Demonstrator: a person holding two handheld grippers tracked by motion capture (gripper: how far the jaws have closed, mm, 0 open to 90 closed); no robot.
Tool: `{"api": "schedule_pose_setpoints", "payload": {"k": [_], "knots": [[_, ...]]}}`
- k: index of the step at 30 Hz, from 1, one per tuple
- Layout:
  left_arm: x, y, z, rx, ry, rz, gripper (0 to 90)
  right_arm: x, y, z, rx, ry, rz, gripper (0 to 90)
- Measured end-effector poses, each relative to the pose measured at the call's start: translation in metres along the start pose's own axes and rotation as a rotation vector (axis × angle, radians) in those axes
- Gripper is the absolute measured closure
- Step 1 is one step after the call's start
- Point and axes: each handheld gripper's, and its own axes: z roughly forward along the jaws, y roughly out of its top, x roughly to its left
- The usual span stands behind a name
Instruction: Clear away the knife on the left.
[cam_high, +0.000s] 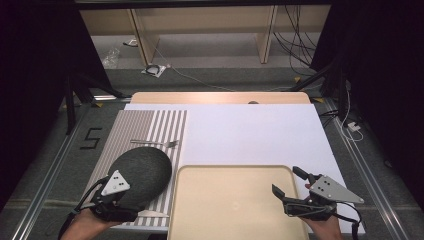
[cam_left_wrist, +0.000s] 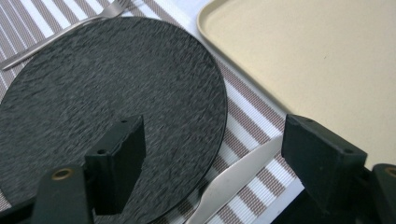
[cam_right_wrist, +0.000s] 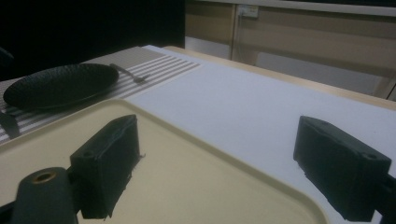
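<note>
White board (cam_high: 250, 130) covers most of the table, and everything else is placed here against the beige tray (cam_high: 235, 200), which lies at the board's near edge. Just left of the tray, touching or nearly touching its left rim, lies a striped placemat (cam_high: 150, 125) of brown and white bands. On the mat, close beside the tray's far-left corner, sits a round black plate (cam_high: 142, 172) with a rough, slate-like surface; in the left gripper view (cam_left_wrist: 116, 88) its rim ends a short way from the tray's edge. Beyond the plate, farther from the tray, a fork (cam_high: 157, 143) lies across the stripes. Between plate and tray, at the mat's near end, lies a knife (cam_left_wrist: 243, 170), its blade partly tucked under the plate's rim.

Over the plate's near edge, left of the tray, hangs the left gripper (cam_left_wrist: 210, 154), jaws wide apart and holding nothing. Above the tray's right rim, the right gripper (cam_high: 292, 182) is likewise spread open and empty.
</note>
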Motion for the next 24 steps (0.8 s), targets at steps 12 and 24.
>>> {"api": "schedule_pose_setpoints", "payload": {"k": [12, 24], "knots": [[0.006, -0.008, -0.002, 0.087, 0.014, 0.018, 22.0, 0.001, 0.0, 0.0, -0.001, 0.0, -0.005, 15.3], [0.016, -0.024, -0.006, 0.191, 0.029, 0.016, 21.9, 0.001, 0.0, 0.001, 0.006, -0.004, -0.006, 15.3]]}}
